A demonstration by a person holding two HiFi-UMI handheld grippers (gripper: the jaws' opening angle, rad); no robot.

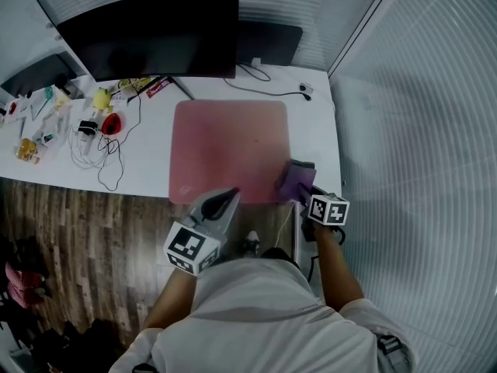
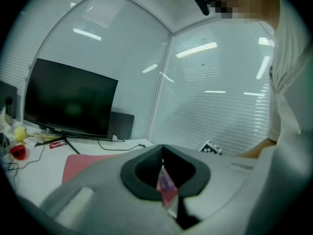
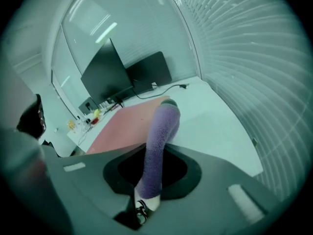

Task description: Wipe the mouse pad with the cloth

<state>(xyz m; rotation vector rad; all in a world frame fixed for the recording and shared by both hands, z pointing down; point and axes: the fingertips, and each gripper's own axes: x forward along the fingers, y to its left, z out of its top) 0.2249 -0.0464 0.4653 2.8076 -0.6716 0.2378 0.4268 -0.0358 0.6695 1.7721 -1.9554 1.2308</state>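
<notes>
The pink mouse pad lies flat on the white desk in front of the monitor. A purple cloth rests on the pad's near right corner, and my right gripper is shut on it. In the right gripper view the cloth stands up from between the jaws of the right gripper, with the pad beyond. My left gripper is shut with nothing in it and hovers over the pad's front edge. In the left gripper view, the left gripper has its jaws closed to a point, with the pad ahead.
A black monitor stands at the back. Cables, a red item and several small things crowd the desk's left side. The desk ends just right of the pad, by a wall with blinds. Wooden floor lies below the front edge.
</notes>
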